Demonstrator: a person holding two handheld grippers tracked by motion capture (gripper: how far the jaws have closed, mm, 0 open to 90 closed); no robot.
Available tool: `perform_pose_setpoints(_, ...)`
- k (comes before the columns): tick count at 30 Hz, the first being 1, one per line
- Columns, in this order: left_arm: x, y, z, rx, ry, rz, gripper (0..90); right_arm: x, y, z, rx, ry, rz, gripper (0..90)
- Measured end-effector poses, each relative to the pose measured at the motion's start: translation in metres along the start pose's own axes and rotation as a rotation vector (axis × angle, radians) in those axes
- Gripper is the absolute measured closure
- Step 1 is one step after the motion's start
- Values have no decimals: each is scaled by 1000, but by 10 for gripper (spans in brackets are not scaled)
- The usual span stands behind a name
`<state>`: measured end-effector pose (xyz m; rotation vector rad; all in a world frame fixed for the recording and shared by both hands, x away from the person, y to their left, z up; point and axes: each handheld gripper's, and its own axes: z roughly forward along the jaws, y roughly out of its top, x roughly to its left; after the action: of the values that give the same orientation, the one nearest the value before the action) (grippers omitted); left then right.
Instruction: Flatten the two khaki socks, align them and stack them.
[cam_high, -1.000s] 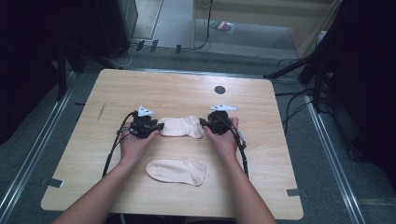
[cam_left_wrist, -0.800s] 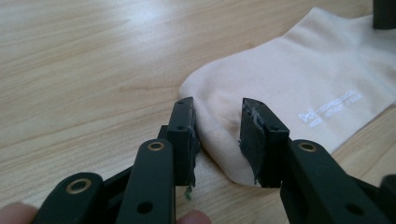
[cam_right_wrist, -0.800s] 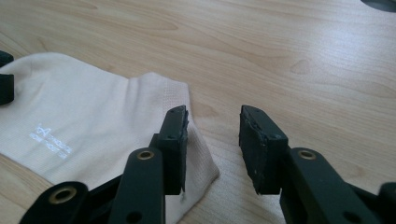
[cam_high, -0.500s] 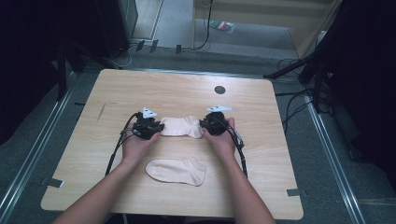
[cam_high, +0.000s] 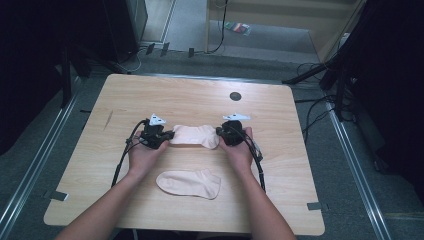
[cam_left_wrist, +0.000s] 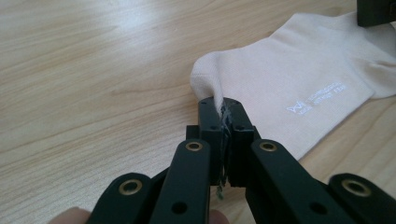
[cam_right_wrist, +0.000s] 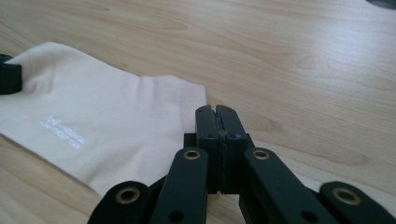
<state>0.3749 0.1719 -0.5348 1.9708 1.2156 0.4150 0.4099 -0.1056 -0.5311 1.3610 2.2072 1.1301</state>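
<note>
A cream sock lies flat across the middle of the wooden table. My left gripper is at its left end and has just closed. In the left gripper view a fold of the sock is pinched between the jaws of the left gripper. My right gripper has also just closed, at the sock's right end. In the right gripper view the right gripper is shut at the cuff edge of the sock, with only a thin sliver of fabric showing. A second cream sock lies nearer the person, untouched.
A small dark round spot sits on the table's far side. Cables trail from both grippers toward the near edge. Bare wood lies on the far half and at both sides. Dark stands and cables crowd the floor around the table.
Both grippers' jaws have closed on the ends of the far sock. The hands have barely shifted, and the near sock has not moved.
</note>
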Motion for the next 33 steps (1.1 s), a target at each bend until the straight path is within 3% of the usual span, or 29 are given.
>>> perform_pose_setpoints(8, 0, 0, -18, -39, -33, -17, 893, 10, 3, -18, -4, 29, 0, 900)
perform_pose_setpoints(16, -9, -7, -39, -68, -66, -18, 893, 16, -1, -37, -13, 58, 44, 900)
perform_pose_setpoints(33, -22, -22, -77, -99, -126, -16, 893, 33, -14, -82, -29, 132, 75, 900)
